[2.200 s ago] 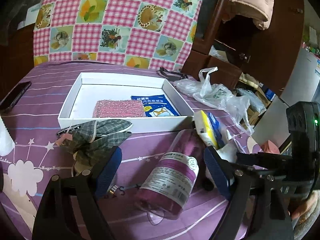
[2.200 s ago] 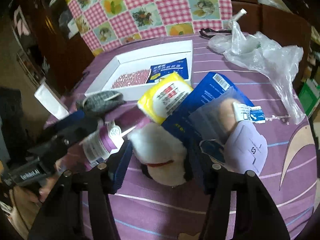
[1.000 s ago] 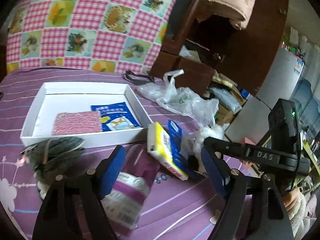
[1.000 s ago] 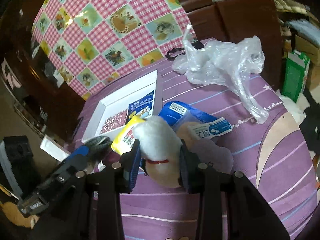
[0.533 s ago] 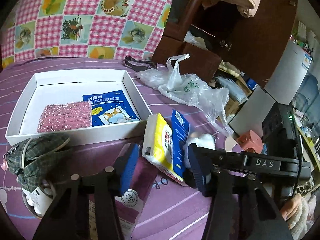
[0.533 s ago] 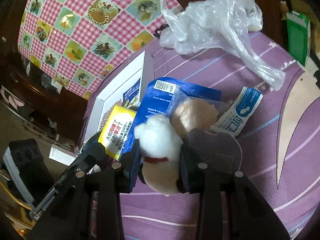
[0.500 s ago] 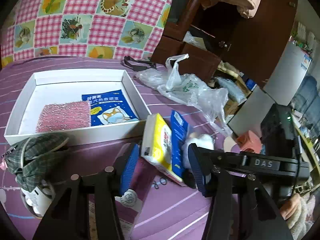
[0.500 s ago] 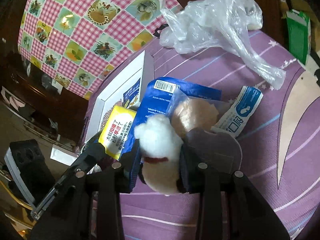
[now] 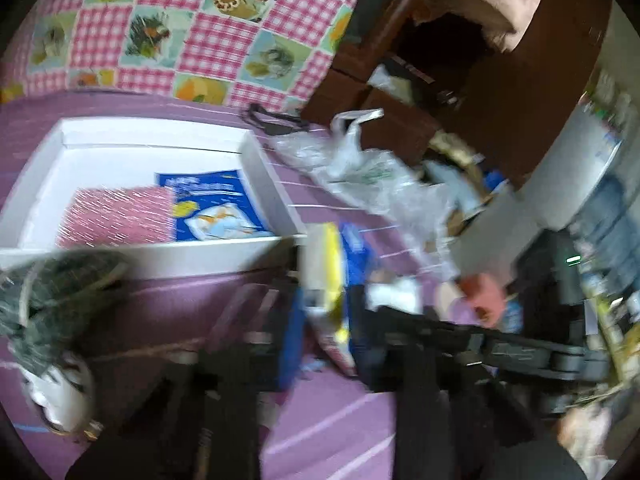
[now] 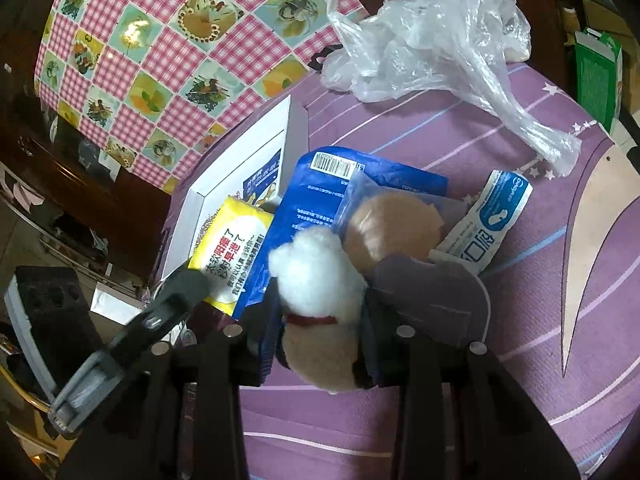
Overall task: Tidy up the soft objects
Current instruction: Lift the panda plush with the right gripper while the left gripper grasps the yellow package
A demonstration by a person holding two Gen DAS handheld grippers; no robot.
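My left gripper [image 9: 326, 336] has the yellow tissue pack [image 9: 330, 280] standing on edge between its blue pads, and the jaws are closing onto it. This view is motion-blurred. From the right wrist view, one left finger [image 10: 188, 284] lies against the same yellow pack [image 10: 236, 240]. My right gripper [image 10: 320, 312] is shut on a white and tan plush toy [image 10: 316, 280], held just above the purple cloth. Behind stands the white box [image 9: 256, 160], with a pink sponge [image 9: 116, 216] and a blue packet [image 9: 212, 208] inside.
A blue pouch [image 10: 320, 192], a round tan puff [image 10: 392, 228], a mask packet [image 10: 492, 220] and a purple piece [image 10: 432, 296] crowd around the plush. A plaid cloth bundle [image 9: 52, 292] lies left of the box. A crumpled plastic bag [image 10: 432, 40] lies at the back right.
The left jaws have narrowed from wide open onto the yellow pack, after shifting right off the purple bottle. The right gripper sank slightly with the plush still held.
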